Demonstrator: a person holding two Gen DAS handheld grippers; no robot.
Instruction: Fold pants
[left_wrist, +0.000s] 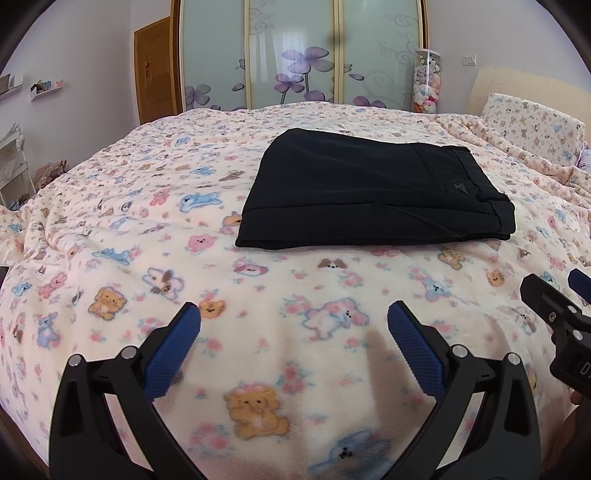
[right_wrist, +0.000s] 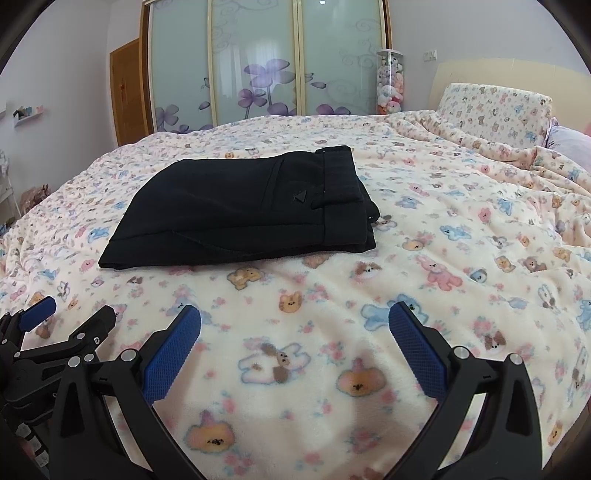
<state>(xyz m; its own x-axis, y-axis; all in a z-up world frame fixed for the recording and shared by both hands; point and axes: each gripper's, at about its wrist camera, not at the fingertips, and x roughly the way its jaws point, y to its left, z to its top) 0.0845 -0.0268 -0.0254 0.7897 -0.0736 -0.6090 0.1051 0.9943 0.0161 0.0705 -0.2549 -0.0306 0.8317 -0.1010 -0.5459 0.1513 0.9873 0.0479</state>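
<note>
Black pants lie folded into a flat rectangle on the bed, waistband at the right end; they also show in the right wrist view. My left gripper is open and empty, above the blanket well short of the pants. My right gripper is open and empty, also on the near side of the pants. The right gripper shows at the right edge of the left wrist view. The left gripper shows at the left edge of the right wrist view.
The bed is covered by a cream blanket with animal prints. A matching pillow and rumpled bedding lie at the right. A wardrobe with frosted floral doors and a clear tube of plush toys stand behind the bed.
</note>
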